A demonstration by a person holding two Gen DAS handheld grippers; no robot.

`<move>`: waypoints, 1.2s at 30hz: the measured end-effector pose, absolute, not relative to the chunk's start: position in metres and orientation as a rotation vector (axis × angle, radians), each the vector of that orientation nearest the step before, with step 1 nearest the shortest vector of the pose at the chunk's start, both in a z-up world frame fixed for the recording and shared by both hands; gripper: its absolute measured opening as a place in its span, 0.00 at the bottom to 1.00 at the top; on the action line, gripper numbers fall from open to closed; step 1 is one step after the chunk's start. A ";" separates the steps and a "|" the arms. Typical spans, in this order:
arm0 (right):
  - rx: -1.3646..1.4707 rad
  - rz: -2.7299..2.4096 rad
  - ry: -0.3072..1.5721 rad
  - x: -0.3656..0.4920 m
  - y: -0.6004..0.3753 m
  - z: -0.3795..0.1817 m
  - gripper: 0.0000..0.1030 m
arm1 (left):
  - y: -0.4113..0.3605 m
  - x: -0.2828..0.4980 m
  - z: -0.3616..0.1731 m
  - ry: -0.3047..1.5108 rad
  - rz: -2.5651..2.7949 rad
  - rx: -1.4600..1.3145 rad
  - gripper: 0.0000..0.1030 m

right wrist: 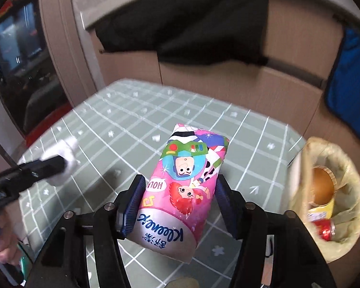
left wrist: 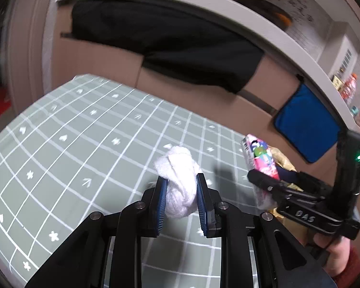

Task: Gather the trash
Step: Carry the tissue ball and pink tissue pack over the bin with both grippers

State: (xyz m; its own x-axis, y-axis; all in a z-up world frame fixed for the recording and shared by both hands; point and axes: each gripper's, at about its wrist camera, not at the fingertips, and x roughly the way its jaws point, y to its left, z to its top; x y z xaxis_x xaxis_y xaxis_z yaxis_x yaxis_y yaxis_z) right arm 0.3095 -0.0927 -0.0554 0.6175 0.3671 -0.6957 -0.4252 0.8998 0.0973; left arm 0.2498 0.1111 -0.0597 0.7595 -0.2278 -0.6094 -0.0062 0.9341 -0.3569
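Kleenex pack (right wrist: 184, 187) is being pinched by right gripper (right wrist: 180, 206) jaws, crumpled tissue (left wrist: 180, 187) by left gripper (left wrist: 182, 199) jaws; trash bin (right wrist: 348, 235) at three o'clock.

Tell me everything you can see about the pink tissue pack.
The Kleenex tissue pack is a soft plastic pouch, pink with cartoon figures and a white end printed with the brand name. It is held off the green grid tablecloth between the right gripper pads, slightly tilted, left of the lined trash bin.

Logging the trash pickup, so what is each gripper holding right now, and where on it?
Left gripper: white tissue wad, pinched across its middle. Right gripper: pink Kleenex pack, gripped across its long sides, near its lower end.
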 end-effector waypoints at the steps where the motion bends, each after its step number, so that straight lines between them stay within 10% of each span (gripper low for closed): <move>1: -0.075 0.454 0.758 0.305 -0.100 -0.047 0.54 | 0.103 0.250 -0.054 0.691 -0.132 -0.337 0.24; 19: 0.028 0.280 0.486 0.261 -0.276 0.047 0.55 | -0.087 0.270 0.035 0.472 -0.340 -0.093 0.24; 36: 0.127 0.178 0.484 0.265 -0.370 0.023 0.55 | -0.174 0.311 -0.001 0.520 -0.432 -0.051 0.24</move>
